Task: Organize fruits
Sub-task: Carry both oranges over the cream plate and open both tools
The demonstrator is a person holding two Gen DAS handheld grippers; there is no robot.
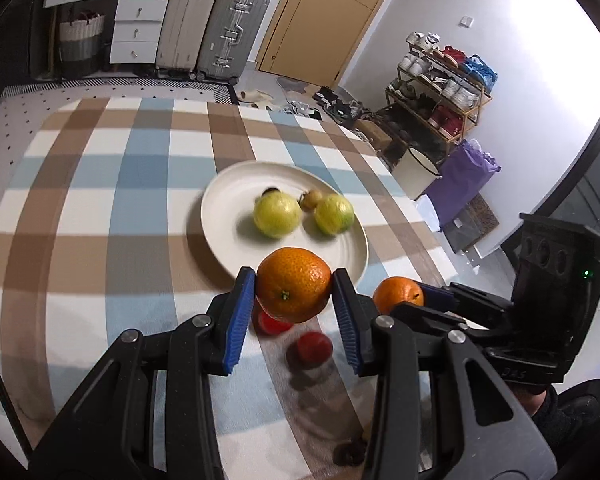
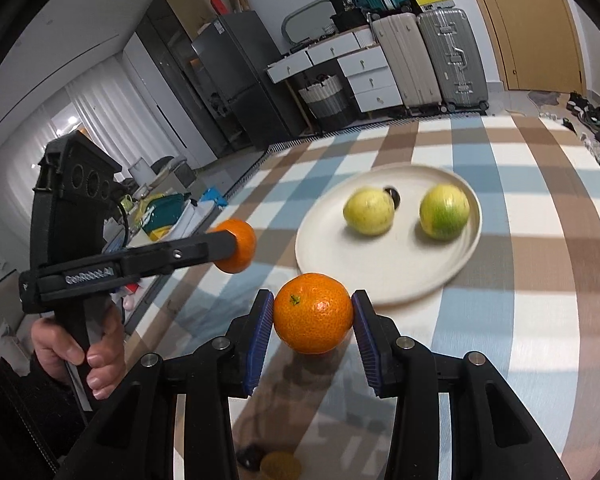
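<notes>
Checked cloth in blue, brown and white covers the worktop [image 1: 100, 208], with suitcases [image 1: 216, 28] and a wooden door [image 1: 320, 16] behind. From my left wrist view, my left gripper [image 1: 294, 294] has its blue fingers [image 1: 240, 312] closed on either side of an orange [image 1: 294, 290], held clear of the cloth just short of the near rim of the white plate [image 1: 220, 240]. Two yellow-green fruits [image 1: 278, 216] and a small brownish one [image 1: 311, 199] already sit on that plate. Two small red fruits [image 1: 314, 346] lie on the cloth under my fingers. To my right, the other gripper carries a second orange [image 1: 398, 294].

From my right wrist view, my right gripper [image 2: 314, 318] pinches its own orange [image 2: 314, 314] squarely across the middle, stem tilted up and left, near the plate's front edge [image 2: 380, 296]. My left hand [image 2: 80, 344] and its tool hang well off to the side, holding their orange [image 2: 236, 246] above the cloth.

As I judge it, both oranges go onto the plate next. I would carry each over the rim before lowering, aim for the bare patch in front of the green fruits, and set down one at a time so the tools do not collide. Round fruit rolls, so I would open the fingers only once each orange rests on the plate
</notes>
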